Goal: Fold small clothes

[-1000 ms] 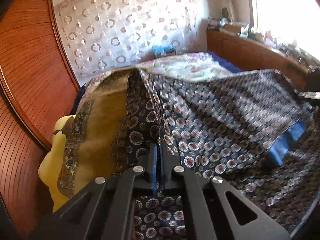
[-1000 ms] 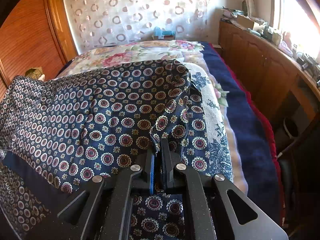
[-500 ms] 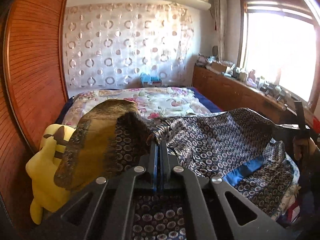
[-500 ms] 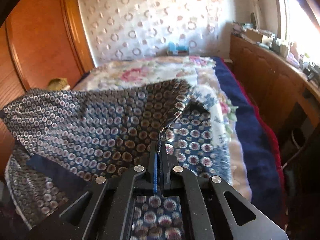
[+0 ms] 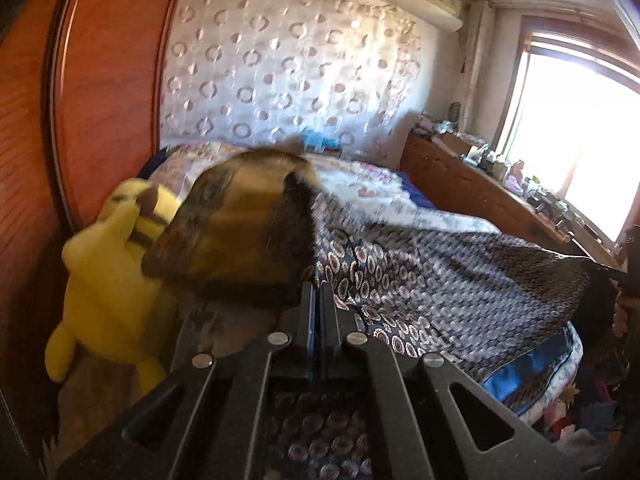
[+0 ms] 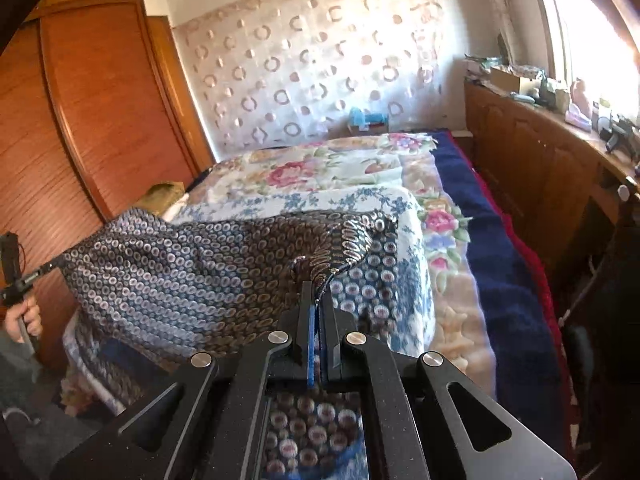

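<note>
Yellow plush toy (image 5: 108,280) at near left against wooden wardrobe (image 6: 80,120); floral quilt (image 6: 320,168) over bed, navy blanket (image 6: 500,260) along its right edge; cluttered wooden counter (image 6: 540,148) below bright window (image 5: 576,148), far right.

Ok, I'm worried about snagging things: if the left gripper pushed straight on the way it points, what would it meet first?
Probably the patterned cloth the left gripper is clamped on, bunched just ahead. Past that, likely the floral bed cover, though depth is unclear.
</note>
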A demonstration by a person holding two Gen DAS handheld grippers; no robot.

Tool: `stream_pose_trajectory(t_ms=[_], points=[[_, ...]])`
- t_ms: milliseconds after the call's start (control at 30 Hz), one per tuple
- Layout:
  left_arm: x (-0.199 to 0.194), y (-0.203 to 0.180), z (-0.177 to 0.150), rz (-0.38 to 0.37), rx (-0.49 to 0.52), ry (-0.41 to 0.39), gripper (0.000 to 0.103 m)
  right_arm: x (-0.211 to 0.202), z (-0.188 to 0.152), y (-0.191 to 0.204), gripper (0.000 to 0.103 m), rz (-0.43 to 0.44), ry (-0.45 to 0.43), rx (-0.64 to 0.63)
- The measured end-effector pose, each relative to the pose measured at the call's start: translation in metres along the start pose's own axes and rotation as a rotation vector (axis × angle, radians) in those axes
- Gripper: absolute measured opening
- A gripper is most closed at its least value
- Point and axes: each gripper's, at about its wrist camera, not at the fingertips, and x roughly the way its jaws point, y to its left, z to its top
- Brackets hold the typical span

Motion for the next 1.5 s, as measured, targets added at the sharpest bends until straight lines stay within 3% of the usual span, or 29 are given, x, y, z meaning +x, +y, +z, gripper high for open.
stream_pose_trajectory(t_ms=[267,433,633,700,767,833,1100,1167,1233,1500], points=[[0.022,-0.005,-0.039,0.061,0.013,0.107,0.0,0.043,-0.044,0.003,0.0,-0.081,0.15,-0.05],[0.023,-0.005,-0.04,0.042,0.006,0.111,0.003,0.043,-0.056,0.0,0.0,-0.094,0.158,-0.032],[0.024,-0.007,-0.04,0.034,0.023,0.126,0.02,0.03,-0.061,-0.007,0.0,-0.101,0.144,-0.015],[0.021,-0.006,-0.041,0.036,0.019,0.121,0.027,0.028,-0.065,-0.008,0.006,-0.116,0.15,-0.017],[0.016,-0.005,-0.039,0.06,0.014,0.11,0.03,0.027,-0.068,-0.008,0.034,-0.129,0.15,-0.022],[0.012,-0.005,-0.038,0.069,0.024,0.103,0.032,0.025,-0.069,-0.008,0.047,-0.14,0.139,-0.024],[0.016,-0.007,-0.034,0.091,0.045,0.107,0.036,0.023,-0.055,0.019,0.059,-0.126,0.074,-0.066],[0.021,-0.006,-0.036,0.099,0.048,0.121,0.036,0.023,-0.051,0.031,0.069,-0.117,0.05,-0.083],[0.027,-0.005,-0.038,0.106,0.05,0.134,0.036,0.027,-0.047,0.04,0.072,-0.102,0.035,-0.094],[0.041,-0.001,-0.05,0.101,0.04,0.184,0.037,0.068,-0.049,0.088,0.074,0.0,0.059,-0.142]])
